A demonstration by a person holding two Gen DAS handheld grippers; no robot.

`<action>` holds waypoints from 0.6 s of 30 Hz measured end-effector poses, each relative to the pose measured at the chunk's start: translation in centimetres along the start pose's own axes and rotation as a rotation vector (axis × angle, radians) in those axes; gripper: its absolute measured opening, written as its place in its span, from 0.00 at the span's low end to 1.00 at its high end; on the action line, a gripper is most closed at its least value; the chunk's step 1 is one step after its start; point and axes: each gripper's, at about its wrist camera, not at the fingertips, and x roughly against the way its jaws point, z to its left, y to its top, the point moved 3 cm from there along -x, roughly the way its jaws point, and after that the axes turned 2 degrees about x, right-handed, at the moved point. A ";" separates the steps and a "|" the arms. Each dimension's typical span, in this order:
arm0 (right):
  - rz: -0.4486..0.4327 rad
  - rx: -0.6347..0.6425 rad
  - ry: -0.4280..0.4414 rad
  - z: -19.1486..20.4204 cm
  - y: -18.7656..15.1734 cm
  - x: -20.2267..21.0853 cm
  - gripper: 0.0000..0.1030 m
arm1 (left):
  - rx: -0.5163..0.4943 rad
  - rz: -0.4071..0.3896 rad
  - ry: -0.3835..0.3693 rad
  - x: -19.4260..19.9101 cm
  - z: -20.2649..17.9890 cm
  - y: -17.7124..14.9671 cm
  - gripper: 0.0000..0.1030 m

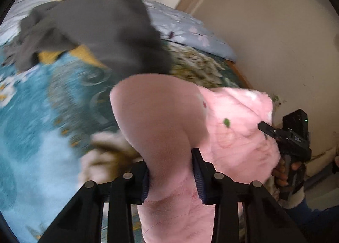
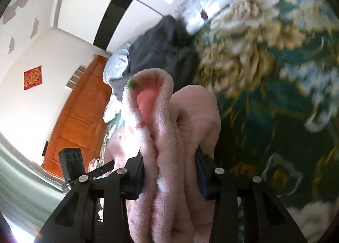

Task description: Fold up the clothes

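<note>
Fluffy pink fleece garment, matt grey cloth garment, glossy orange wooden door

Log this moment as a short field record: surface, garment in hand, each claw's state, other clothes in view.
surface: bed with floral blanket
garment in hand: pink fleece garment, bunched, lifted off the blanket
left claw: shut on the pink fleece garment
right claw: shut on a thick fold of it
other clothes: dark grey garment, crumpled farther back on the bed
bedding: grey flowered quilt behind
</note>
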 end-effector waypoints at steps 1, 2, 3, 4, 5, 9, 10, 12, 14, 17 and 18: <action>-0.012 0.005 -0.005 -0.3 0.8 0.9 0.41 | -0.017 0.009 -0.006 -0.9 -1.3 0.8 0.37; -0.025 0.009 -0.010 -0.6 1.6 1.9 0.41 | -0.029 0.026 -0.013 -2.1 -2.8 1.7 0.36; -0.037 0.013 -0.024 -1.0 2.4 2.9 0.41 | -0.035 0.046 -0.021 -3.4 -4.2 2.5 0.36; -0.050 0.018 -0.039 -1.4 3.2 3.8 0.41 | -0.038 0.066 -0.029 -4.7 -5.5 3.2 0.36; -0.054 0.024 -0.057 -1.9 4.0 4.8 0.41 | -0.044 0.089 -0.032 -6.0 -6.6 3.8 0.36; -0.058 0.027 -0.152 -4.6 7.1 8.5 0.41 | -0.105 0.169 -0.045 -11.3 -12.0 5.7 0.36; -0.060 0.030 -0.174 -5.3 7.8 9.4 0.41 | -0.118 0.179 -0.048 -12.5 -13.3 6.0 0.36; -0.065 0.035 -0.220 -6.7 9.1 11.2 0.41 | -0.125 0.196 -0.067 -14.5 -15.4 6.5 0.36; -0.078 0.028 -0.250 -8.1 10.3 13.2 0.41 | -0.096 0.203 -0.110 -16.0 -17.0 6.9 0.36; -0.093 -0.007 -0.280 -10.6 11.6 16.2 0.41 | -0.050 0.202 -0.180 -17.5 -18.8 7.1 0.35; -0.100 -0.025 -0.292 -11.6 12.0 17.2 0.41 | -0.054 0.197 -0.191 -17.9 -19.4 7.0 0.35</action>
